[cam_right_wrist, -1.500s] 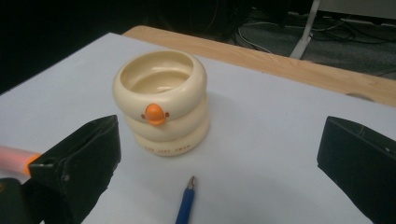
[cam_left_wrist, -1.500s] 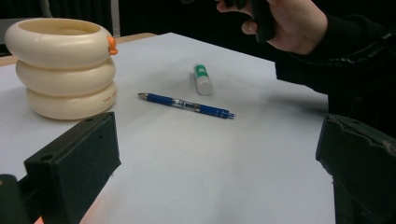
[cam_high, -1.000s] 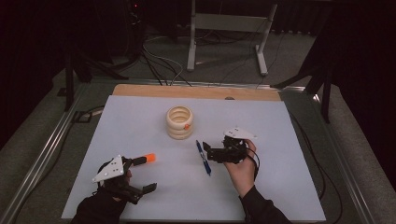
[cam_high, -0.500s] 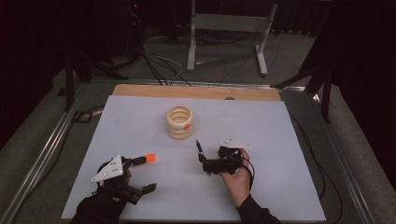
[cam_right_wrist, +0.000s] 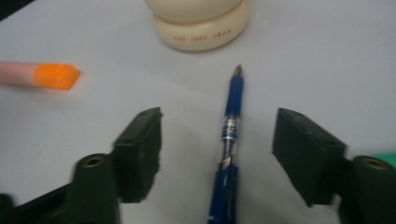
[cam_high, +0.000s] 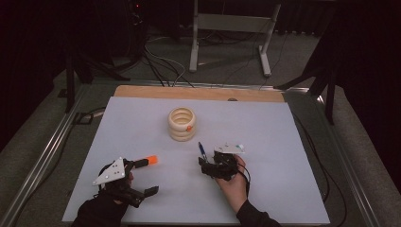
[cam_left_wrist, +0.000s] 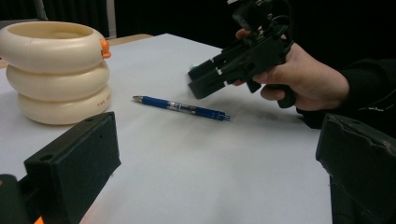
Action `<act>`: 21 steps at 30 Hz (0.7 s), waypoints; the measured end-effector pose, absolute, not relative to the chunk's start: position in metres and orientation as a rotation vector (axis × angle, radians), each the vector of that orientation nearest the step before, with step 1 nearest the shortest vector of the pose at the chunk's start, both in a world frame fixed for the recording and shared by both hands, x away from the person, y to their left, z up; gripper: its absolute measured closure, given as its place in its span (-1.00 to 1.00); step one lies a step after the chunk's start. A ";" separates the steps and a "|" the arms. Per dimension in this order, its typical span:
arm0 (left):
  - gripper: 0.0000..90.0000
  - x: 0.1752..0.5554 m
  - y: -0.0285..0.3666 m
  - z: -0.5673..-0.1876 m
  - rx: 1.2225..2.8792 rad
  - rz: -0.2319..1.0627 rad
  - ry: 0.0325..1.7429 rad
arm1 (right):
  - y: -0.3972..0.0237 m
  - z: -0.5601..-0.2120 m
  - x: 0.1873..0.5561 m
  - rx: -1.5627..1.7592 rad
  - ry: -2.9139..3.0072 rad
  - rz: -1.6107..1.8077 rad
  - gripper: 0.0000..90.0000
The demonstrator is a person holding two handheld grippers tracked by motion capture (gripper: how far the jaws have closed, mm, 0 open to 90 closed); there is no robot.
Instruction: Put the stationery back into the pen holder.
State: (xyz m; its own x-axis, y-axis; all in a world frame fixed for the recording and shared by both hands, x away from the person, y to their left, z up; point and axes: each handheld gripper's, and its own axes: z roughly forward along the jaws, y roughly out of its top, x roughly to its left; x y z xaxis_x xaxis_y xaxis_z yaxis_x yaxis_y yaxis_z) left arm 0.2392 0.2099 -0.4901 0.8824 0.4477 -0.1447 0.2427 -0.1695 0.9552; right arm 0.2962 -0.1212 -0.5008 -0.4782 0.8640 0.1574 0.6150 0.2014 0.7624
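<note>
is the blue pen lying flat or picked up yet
Lying flat on the table: the blue pen rests between the right hand-held gripper pads, untouched.

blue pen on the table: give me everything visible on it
The blue pen is slim, glossy like plastic, with a clear silvery middle band and a metallic tip. It lies flat on the white table, tip toward the cream ring stack, apart from it. The right gripper straddles it; its jaws have just been closing, not touching it yet.

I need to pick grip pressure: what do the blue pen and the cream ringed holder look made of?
Blue pen: glossy plastic barrel, with a clear middle section and a metal-looking tip. Cream ringed holder: smooth, matte, probably plastic or silicone; its soft sheen leaves that open.
</note>
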 end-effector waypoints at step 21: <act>-1.00 0.240 0.210 -0.491 1.763 0.197 0.528 | -0.101 -0.521 0.312 1.364 2.223 0.902 0.47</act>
